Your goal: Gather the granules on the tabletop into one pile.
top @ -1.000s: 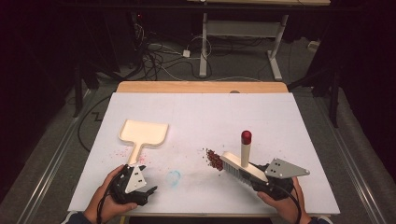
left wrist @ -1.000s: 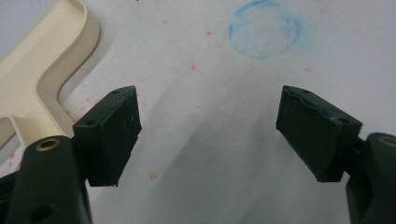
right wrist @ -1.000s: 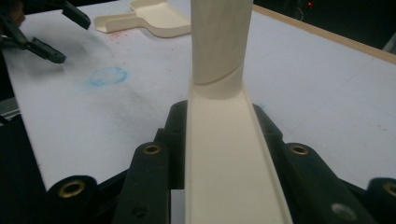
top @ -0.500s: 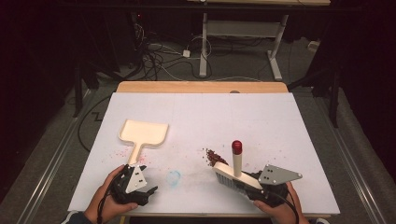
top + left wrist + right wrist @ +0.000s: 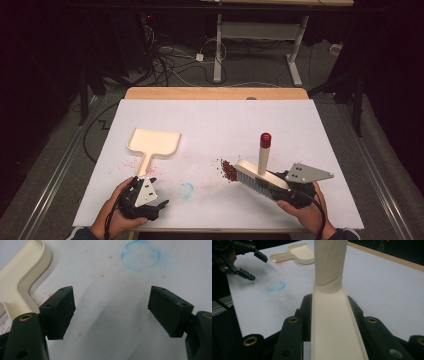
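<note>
From above, the right gripper [image 5: 280, 189] clamps a cream hand brush [image 5: 255, 176], bristles beside a pile of red crumbs [image 5: 228, 170] on the white table [image 5: 225, 125]. The cream dustpan [image 5: 152, 144] lies left. In the left gripper view, the left gripper [image 5: 111, 312] gapes wide, empty. In the right gripper view, both jaws press the brush's back.

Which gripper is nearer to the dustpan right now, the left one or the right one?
Left. The left gripper sits open just below the dustpan handle's end. The right gripper, shut on the brush, is across the table beside the red crumbs.
</note>
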`<state>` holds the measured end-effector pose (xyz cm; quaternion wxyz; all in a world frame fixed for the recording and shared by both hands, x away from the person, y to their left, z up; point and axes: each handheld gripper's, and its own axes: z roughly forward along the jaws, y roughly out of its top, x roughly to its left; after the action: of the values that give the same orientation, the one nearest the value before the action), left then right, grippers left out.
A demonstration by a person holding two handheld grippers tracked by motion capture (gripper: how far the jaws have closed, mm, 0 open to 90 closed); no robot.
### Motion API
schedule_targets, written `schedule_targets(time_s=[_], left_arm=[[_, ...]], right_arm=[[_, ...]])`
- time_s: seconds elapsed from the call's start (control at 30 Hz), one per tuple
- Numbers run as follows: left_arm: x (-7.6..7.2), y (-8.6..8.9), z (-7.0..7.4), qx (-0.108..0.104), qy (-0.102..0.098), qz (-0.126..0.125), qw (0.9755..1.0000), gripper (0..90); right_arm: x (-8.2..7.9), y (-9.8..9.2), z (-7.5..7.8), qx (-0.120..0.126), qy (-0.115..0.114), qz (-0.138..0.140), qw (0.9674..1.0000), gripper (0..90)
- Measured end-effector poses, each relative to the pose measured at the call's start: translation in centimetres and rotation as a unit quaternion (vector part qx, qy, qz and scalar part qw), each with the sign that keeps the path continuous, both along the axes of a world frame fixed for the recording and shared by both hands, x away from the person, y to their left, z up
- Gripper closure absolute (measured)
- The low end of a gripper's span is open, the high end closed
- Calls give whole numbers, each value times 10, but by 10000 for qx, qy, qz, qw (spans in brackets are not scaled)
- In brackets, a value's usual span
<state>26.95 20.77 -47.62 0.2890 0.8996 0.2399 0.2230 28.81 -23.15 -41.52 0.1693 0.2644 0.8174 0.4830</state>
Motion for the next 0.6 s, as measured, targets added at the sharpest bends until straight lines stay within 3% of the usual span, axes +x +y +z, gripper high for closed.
schedule_targets(time_s=[0.2,0.3,0.37,0.47,0.6], left_arm=[[0,2,1,-42,-13,51,10000,209],[0,1,1,-27,-16,43,10000,209],[1,1,1,-23,-12,35,10000,209],[1,0,1,-17,-3,23,10000,209],[2,-2,0,-71,73,12,9999,209]], right_arm=[[-13,-23,14,-81,246,135,9996,674],[-16,-33,15,-150,541,222,9982,674],[-16,-40,13,-187,650,131,9976,673],[-10,-49,8,-209,1000,-54,9947,673],[11,-61,1,-303,1435,-224,9889,670]])
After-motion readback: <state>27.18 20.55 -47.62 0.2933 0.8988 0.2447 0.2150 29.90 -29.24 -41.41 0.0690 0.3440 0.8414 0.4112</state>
